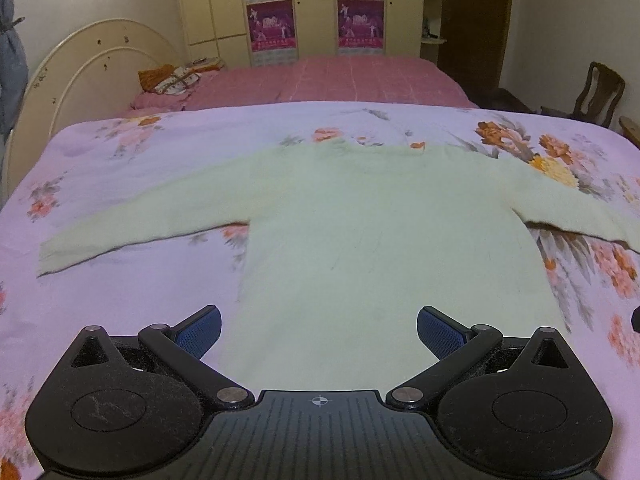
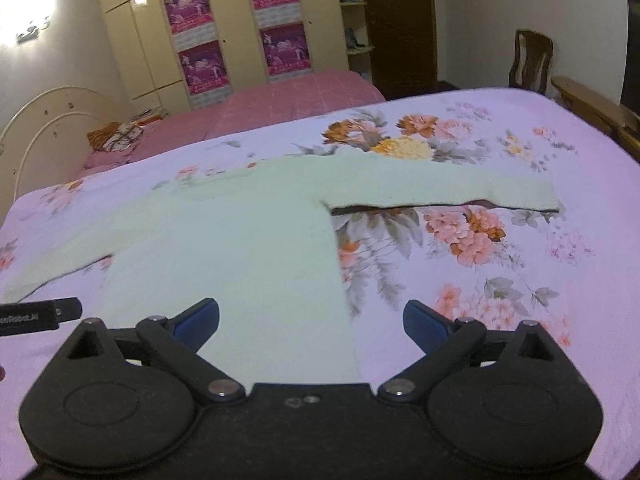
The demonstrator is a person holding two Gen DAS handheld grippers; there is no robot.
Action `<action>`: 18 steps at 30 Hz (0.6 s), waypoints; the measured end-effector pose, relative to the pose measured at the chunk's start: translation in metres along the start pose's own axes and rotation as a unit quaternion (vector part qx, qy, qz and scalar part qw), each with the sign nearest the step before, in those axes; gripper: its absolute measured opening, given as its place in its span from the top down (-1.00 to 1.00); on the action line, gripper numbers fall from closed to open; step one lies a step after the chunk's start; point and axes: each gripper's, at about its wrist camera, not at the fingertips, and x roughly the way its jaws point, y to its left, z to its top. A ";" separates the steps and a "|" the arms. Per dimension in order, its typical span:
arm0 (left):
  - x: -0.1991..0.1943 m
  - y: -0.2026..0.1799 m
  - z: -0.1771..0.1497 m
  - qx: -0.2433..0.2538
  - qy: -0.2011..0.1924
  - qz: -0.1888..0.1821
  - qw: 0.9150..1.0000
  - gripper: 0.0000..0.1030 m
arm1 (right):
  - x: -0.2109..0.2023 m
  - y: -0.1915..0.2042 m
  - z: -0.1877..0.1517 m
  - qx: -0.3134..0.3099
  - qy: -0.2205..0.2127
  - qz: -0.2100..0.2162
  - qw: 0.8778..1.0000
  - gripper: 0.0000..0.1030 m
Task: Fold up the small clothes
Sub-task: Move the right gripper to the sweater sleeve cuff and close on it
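A pale green long-sleeved sweater (image 1: 360, 220) lies flat on the floral bedspread (image 1: 120, 152), sleeves spread to both sides and hem toward me. My left gripper (image 1: 319, 332) hovers open over the hem, its blue pads apart with only the sweater's lower body beneath. In the right wrist view the same sweater (image 2: 240, 240) shows its right sleeve (image 2: 460, 192) stretched out. My right gripper (image 2: 311, 322) stands open above the sweater's lower right edge, nothing pressed between its pads. The other gripper's black tip (image 2: 40, 314) shows at the left edge.
Beyond the floral bedspread (image 2: 520, 160) lies a second bed with a pink cover (image 1: 340, 80) and a cream headboard (image 1: 80, 72). Wardrobes with pink posters (image 1: 272, 24) line the far wall. A wooden chair (image 1: 596, 92) stands at the right.
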 end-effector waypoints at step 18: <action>0.119 -0.068 0.054 -0.003 0.027 0.005 1.000 -1.00 | 0.131 -0.123 0.057 0.100 0.040 -0.042 0.993 -0.42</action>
